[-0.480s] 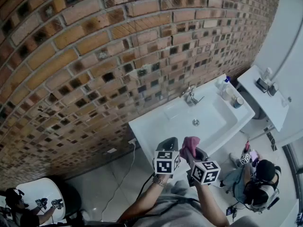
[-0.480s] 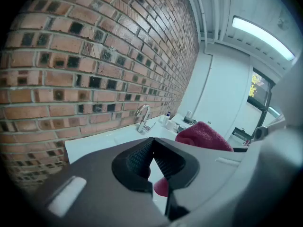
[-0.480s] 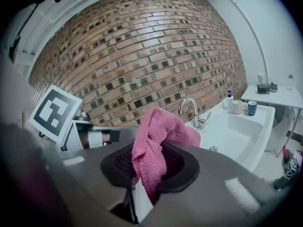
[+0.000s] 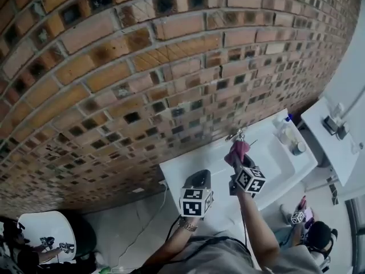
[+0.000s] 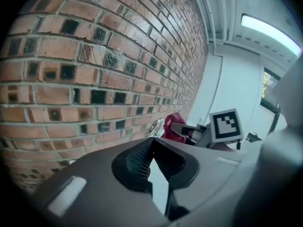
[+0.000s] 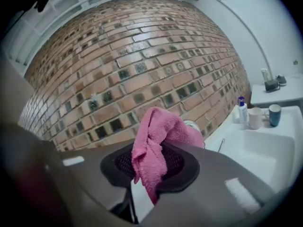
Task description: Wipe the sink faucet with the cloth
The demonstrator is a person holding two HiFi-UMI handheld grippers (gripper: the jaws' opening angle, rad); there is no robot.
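A white sink (image 4: 188, 173) stands against the brick wall, with a chrome faucet (image 4: 237, 134) at its back. My right gripper (image 4: 237, 160) is shut on a pink cloth (image 4: 238, 150) and holds it just in front of and below the faucet. In the right gripper view the cloth (image 6: 158, 136) bunches out of the jaws and hides most of the faucet (image 6: 193, 125). My left gripper (image 4: 198, 179) hovers over the sink's left front, jaws shut with nothing between them. In the left gripper view its tips (image 5: 152, 143) meet, with the cloth (image 5: 173, 126) and faucet (image 5: 156, 125) beyond.
A soap bottle (image 6: 242, 109) and two cups (image 6: 256, 118) stand on the sink's right end. A white shelf (image 4: 333, 135) lies further right. The brick wall (image 4: 114, 67) rises right behind the faucet. One person sits on the floor at the lower right (image 4: 315, 236).
My right gripper has carried the pink cloth from over the sink's front edge up to the faucet. The left gripper has stayed low near the front.
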